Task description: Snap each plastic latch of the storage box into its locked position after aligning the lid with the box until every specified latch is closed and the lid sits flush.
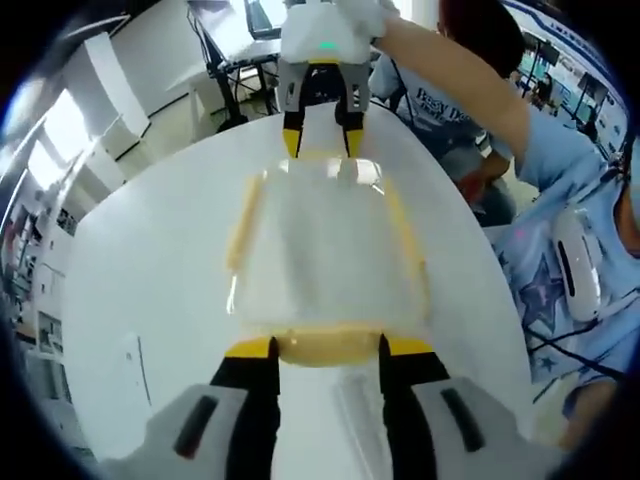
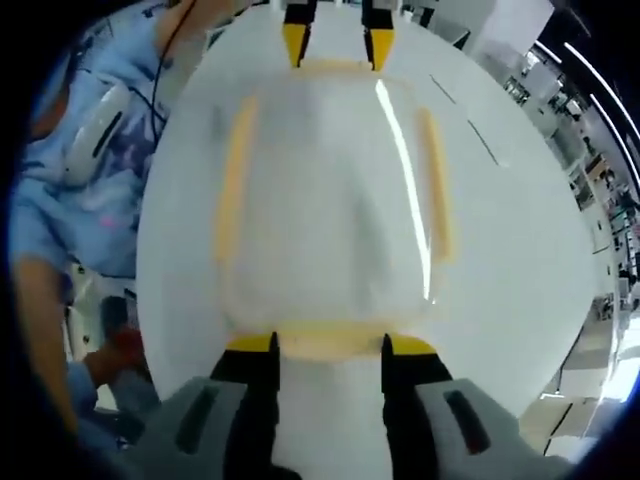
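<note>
so the storage box (image 1: pixel 325 255) sits on the white bench (image 1: pixel 150 300) lengthwise between both claws; left claw (image 1: pixel 327 348) and right claw (image 2: pixel 328 345) each spread wide around an end latch (image 1: pixel 330 345), touching, equally near

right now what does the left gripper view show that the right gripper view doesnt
Left gripper view alone: the right gripper's white body above its jaws, and black desk legs behind the table. Right gripper view alone: a long glare streak down the lid. Both share: the clear storage box with yellow latches on the white table, the left gripper and right gripper at opposite ends, and a person's blue sleeve.
</note>
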A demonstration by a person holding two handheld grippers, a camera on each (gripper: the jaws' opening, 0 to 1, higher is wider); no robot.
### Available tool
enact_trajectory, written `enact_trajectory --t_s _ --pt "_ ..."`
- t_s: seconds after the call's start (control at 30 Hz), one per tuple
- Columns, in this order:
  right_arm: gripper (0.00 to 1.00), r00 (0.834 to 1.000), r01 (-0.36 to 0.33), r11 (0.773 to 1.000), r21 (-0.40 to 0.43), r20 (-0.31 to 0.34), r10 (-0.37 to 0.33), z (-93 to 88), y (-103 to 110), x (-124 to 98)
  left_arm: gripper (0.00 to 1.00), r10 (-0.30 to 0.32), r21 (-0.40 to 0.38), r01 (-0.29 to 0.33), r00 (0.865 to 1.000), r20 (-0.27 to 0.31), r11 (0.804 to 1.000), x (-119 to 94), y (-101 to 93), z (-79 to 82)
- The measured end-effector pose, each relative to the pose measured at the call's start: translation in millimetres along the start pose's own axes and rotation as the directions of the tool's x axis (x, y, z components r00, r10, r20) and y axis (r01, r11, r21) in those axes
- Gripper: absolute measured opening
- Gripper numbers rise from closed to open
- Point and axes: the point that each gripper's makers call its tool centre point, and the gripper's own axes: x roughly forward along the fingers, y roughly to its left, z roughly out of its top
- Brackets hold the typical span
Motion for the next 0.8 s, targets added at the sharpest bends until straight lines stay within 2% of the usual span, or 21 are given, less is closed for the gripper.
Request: enact_trajectory --t_s 0.27,0.63,0.8 --pt "0.39 0.999 0.003 1.0 -0.03 0.049 -0.001 23.6 2.3 -4.6 0.38 0.015 -0.036 -0.014 0.999 0.029 0.999 -18.0 -11.7 -14.4" --pt "0.39 0.996 -0.026 0.997 -0.076 0.081 0.033 52.9 12.2 0.7 0.38 0.021 -0.082 -0.019 0.999 0.027 0.996 -34.3 -28.8 -36.4" --pt "0.39 0.996 -0.035 0.994 -0.103 0.077 0.043 64.6 9.8 3.2 0.38 0.03 -0.104 -0.028 0.999 0.019 0.994 -36.6 -33.3 -46.7"
